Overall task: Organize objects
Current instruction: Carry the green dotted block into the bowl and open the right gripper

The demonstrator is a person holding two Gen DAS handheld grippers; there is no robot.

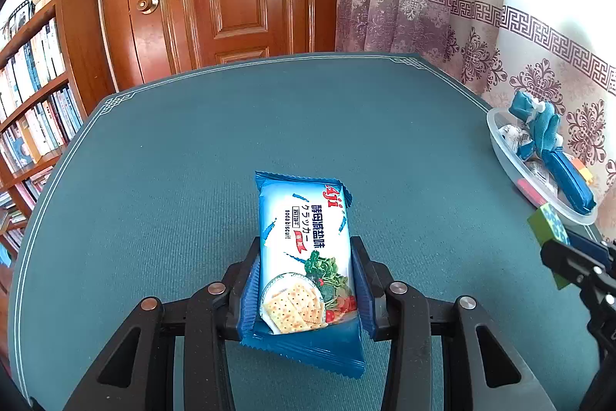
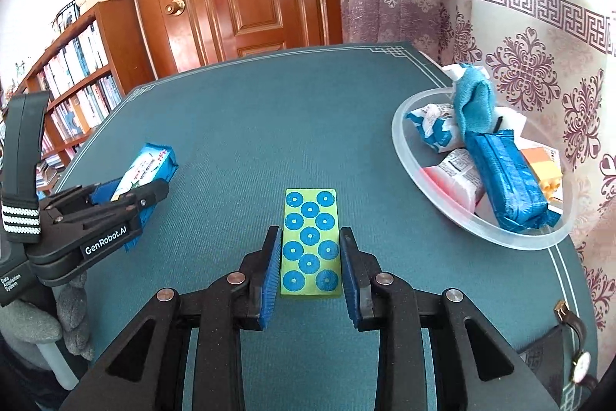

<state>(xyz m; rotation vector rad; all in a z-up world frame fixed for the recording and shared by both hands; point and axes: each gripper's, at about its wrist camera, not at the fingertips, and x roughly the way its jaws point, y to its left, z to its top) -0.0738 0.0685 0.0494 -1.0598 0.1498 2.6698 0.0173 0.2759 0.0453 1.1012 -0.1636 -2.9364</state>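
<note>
The table (image 2: pixel 269 126) fills most of both views, teal mat on top. A clear bowl (image 2: pixel 408 156) full of snack packs sits at the right of the frame. Left tool (image 1: pixel 306 289), angled down at lower centre, is clamped on a cracker pack (image 1: pixel 304 249). Right tool (image 2: pixel 310 266), tilted down the same way, pinches a green block (image 2: pixel 311 241) with blue dots, lower centre.

The table (image 2: pixel 269 126) has a dark teal cover with a thin pale border line. A clear round plastic bowl (image 2: pixel 400 141) with snack packets stands on it near the right edge.
</note>
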